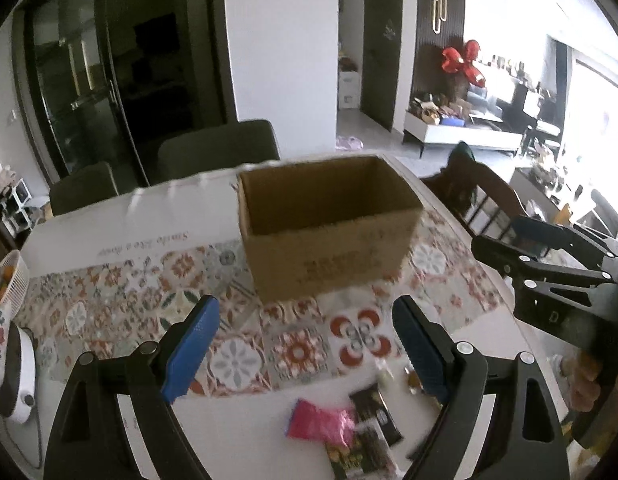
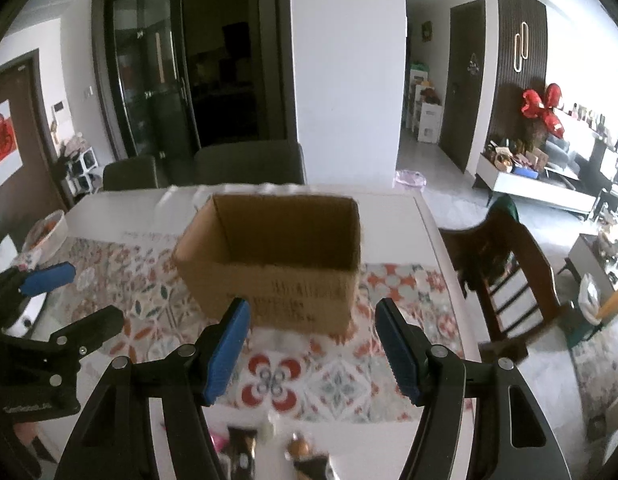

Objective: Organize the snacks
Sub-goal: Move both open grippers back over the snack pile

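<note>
Two hand-held grippers, left gripper (image 1: 305,344) and right gripper (image 2: 313,346), are hovering with jaws spread apart and holding nothing, so the opening pick is judged pending. An open-topped brown cardboard box (image 1: 329,236) is standing upright mid-table on the patterned floral tablecloth (image 1: 237,356), mouth facing up, long axis running left-right. Next, one gripper is needing to descend onto the near-edge snacks: pink crinkled packet (image 1: 319,420), black wrapped bar (image 1: 375,412).

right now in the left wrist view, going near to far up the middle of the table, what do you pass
snack packets → left gripper, open → patterned mat → cardboard box, open-topped → dark chairs beyond the table
</note>
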### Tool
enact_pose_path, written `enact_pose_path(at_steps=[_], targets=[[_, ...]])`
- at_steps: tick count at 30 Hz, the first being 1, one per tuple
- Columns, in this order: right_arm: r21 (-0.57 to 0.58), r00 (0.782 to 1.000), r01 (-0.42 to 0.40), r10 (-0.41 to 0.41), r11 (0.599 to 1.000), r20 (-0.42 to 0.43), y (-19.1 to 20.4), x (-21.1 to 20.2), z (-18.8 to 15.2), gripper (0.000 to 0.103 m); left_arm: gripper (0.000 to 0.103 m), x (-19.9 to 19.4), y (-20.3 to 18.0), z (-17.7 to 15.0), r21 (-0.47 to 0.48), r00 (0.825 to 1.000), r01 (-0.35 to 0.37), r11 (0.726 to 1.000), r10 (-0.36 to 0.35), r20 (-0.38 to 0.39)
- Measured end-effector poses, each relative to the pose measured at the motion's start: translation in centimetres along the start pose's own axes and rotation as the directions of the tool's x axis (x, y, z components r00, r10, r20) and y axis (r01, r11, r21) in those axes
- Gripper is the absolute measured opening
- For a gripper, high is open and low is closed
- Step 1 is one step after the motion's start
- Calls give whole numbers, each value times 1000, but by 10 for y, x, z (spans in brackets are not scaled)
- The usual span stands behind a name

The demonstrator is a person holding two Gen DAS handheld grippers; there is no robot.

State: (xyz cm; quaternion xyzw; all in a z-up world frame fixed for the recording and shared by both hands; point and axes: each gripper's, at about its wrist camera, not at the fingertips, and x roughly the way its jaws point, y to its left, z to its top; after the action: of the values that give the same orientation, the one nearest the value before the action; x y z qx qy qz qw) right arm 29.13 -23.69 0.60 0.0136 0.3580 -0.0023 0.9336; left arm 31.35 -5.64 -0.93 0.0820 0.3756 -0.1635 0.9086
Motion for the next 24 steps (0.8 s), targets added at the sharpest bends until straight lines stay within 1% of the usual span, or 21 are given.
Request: enact_pose_path(at_steps=[8, 12, 16, 18, 22, 23, 24], targets=[[-46, 997, 37, -40, 998, -64, -4, -10, -46, 66, 88, -1, -15, -44, 11, 999, -4, 1000, 5, -38], [-80, 996, 31, -38, 996, -85, -1, -13, -67, 66, 88, -1, -24, -67, 28, 997, -5, 1000, 7, -72], [-104, 994, 1, -12, 995, -109, -1, -13, -88, 66, 86, 1, -34, -87, 36, 995, -13, 999, 16, -99], [-105, 992, -12, -1, 994, -126, -1, -11, -97, 66, 82, 2, -39, -98, 38, 993, -7, 999, 11, -121], [-77, 979, -68, 52, 995, -195, -3, 0, -120, 66, 81, 9, -47, -117, 29, 986, 10, 1000, -5, -167], [-79, 976, -75, 57, 994, -208, -3, 2, -125, 66, 79, 11, -48, -121, 25, 984, 12, 1000, -7, -176], [-82, 973, -78, 58, 994, -224, -3, 5, -130, 66, 73, 15, -50, -126, 21, 982, 12, 1000, -8, -189]])
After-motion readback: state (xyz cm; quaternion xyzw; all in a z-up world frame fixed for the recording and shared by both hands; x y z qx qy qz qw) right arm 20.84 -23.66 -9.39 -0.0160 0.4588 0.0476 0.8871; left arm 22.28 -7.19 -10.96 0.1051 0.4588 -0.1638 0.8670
